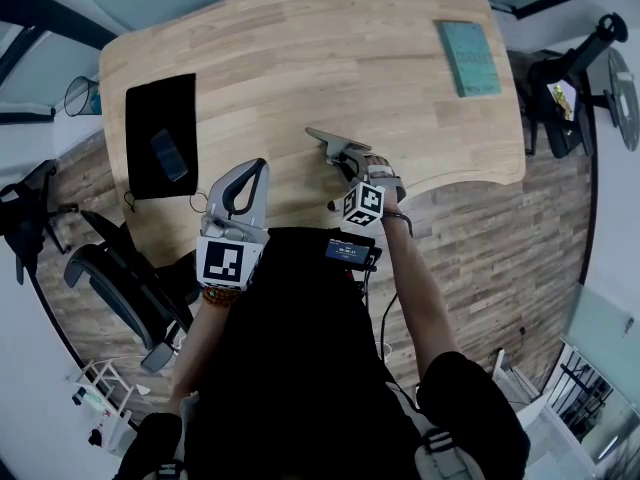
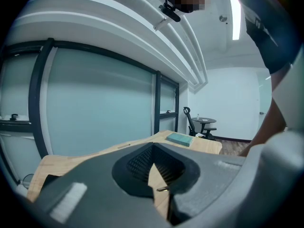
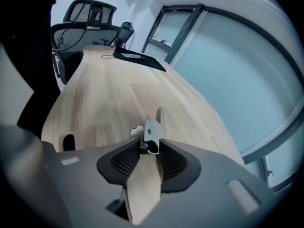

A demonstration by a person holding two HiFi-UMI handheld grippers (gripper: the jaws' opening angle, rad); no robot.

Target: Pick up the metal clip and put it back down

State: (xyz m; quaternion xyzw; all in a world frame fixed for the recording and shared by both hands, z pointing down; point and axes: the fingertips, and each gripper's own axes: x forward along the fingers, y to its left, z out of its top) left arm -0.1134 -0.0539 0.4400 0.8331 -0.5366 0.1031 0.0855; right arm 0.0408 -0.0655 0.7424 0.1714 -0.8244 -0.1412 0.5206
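The small shiny bent-metal clip (image 3: 151, 131) stands on the pale wood-grain desk (image 3: 118, 89) between the right tool's (image 3: 152, 147) ribbed grey pads (image 3: 173, 163), which sit parted around it without pinching. The left tool's (image 2: 153, 147) smooth grey tips meet, empty.

The camera on my head looks steeply down on the wooden table (image 1: 300, 58) from well above, and my own body fills its lower half. The camera on my left gripper (image 1: 262, 165) sits low and faces almost level across the tabletop, towards the teal pad (image 2: 180, 139) and a glass wall. The camera on my right gripper (image 3: 150, 147) tips down, close to the wood, and faces the black mat (image 3: 139, 57) at the far end. All three views share the tabletop. The head view also takes in the pad and the mat, though the mat's edges look smeared in the right gripper view, so I'd only say it's probably the same one.
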